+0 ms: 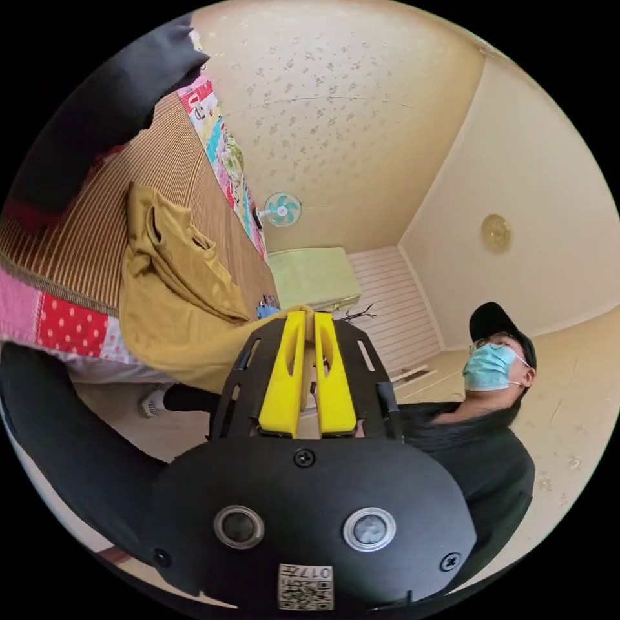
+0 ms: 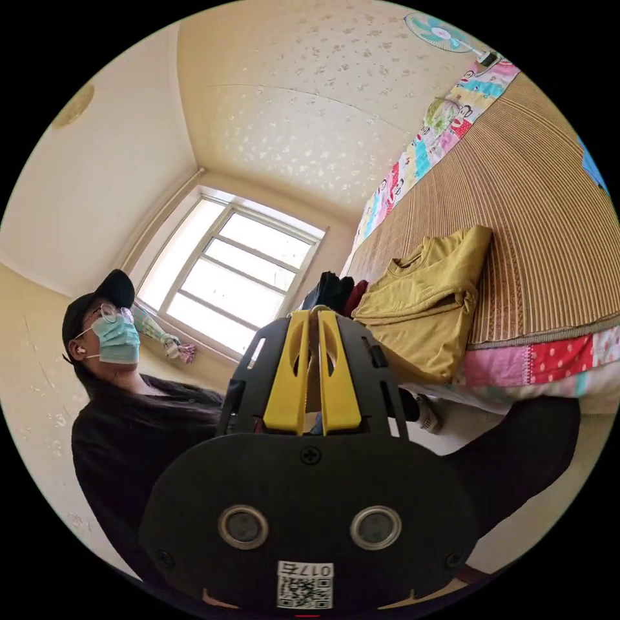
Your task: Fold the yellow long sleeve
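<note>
I am holding my left gripper (image 1: 309, 321) with its jaws nearly pressed together, pinching an edge of the yellow long sleeve (image 1: 174, 284). My right gripper (image 2: 313, 318) is likewise pinching a thin strip of yellow cloth. The garment is lying bunched on the bed (image 2: 549, 213), its lower part hanging over the patchwork edge (image 2: 549, 358). Risk, in my judgement: both bites are shallow, so a sharp pull is likely to slip the cloth free or drag the pile off the mat.
</note>
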A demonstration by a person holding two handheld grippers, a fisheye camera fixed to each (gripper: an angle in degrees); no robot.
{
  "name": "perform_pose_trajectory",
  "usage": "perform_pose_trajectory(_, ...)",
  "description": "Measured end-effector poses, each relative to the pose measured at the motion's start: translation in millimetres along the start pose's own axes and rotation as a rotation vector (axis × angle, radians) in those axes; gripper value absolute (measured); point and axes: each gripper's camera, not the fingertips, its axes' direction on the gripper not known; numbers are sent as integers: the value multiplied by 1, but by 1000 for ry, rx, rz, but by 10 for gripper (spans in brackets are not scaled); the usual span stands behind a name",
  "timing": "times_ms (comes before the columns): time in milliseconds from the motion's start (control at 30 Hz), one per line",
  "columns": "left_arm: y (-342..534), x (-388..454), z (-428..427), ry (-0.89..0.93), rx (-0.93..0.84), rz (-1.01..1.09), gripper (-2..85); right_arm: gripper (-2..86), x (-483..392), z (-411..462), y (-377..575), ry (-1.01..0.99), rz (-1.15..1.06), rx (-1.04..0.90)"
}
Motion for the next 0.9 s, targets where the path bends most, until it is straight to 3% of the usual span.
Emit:
perform_pose_trajectory(167,-145,-24,44,-259,112,32,67,45,53,46,-128,139,19,137)
perform_pose_trajectory(300,-170,-35,55,-442,235,20,95,81,76,86,-158,372,104,178)
perform_pose_trajectory(400,-152,-43,86,-619,130,69,102,96,88,119,-127,545,61,71)
perform_pose_trajectory(500,-126,-75,129,-822,-83,61,101,101,129,163,-81,702,92,-143)
perform_pose_trajectory(567,-108,-93,157,-918,-217,77,60,77,135,180,-56,771,16,-218)
perform_pose_trajectory(767,-92,-69,149,-833,-275,58,56,41,96,166,-23,845,-50,-276)
perform_pose_trajectory(900,-102,-39,155,-912,-148,148,84,46,81,167,-38,862,-95,-195)
